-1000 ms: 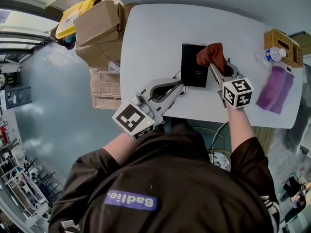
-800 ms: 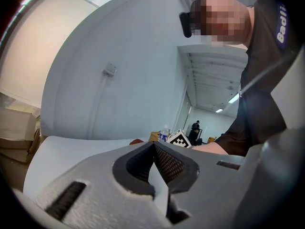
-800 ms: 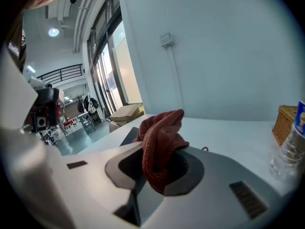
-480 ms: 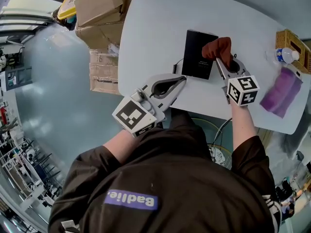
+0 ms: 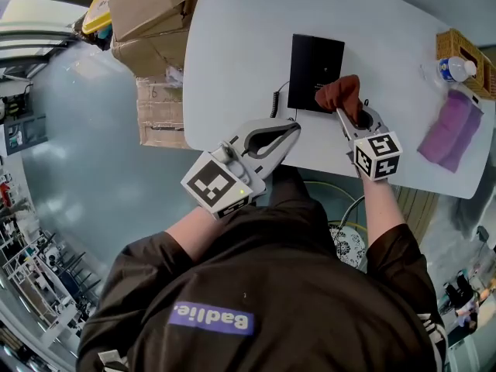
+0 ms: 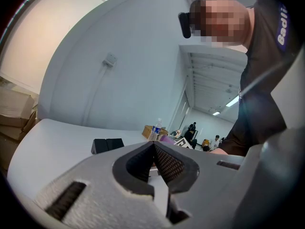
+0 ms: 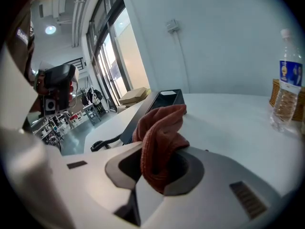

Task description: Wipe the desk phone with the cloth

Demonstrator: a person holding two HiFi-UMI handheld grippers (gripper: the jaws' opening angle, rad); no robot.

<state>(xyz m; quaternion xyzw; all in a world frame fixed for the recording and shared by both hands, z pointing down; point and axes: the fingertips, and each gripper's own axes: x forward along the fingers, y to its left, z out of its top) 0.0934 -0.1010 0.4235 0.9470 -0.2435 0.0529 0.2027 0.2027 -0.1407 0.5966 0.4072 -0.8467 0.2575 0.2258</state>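
The right hand-held gripper (image 5: 339, 112) pinches a rust-red cloth (image 5: 339, 93) at the desk phone (image 5: 314, 59)'s near corner. The left hand-held gripper (image 5: 293, 129) is closed and empty.

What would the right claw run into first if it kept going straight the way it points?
Likely the desk phone: the cloth gripped in the right claw leads toward its near edge, though depth is unclear.

Between the right gripper's (image 5: 341, 113) fingers (image 7: 224, 175) the cloth (image 7: 159, 137) is rough, nubby fabric; beyond them the desk phone (image 5: 314, 62) looks matt black plastic.
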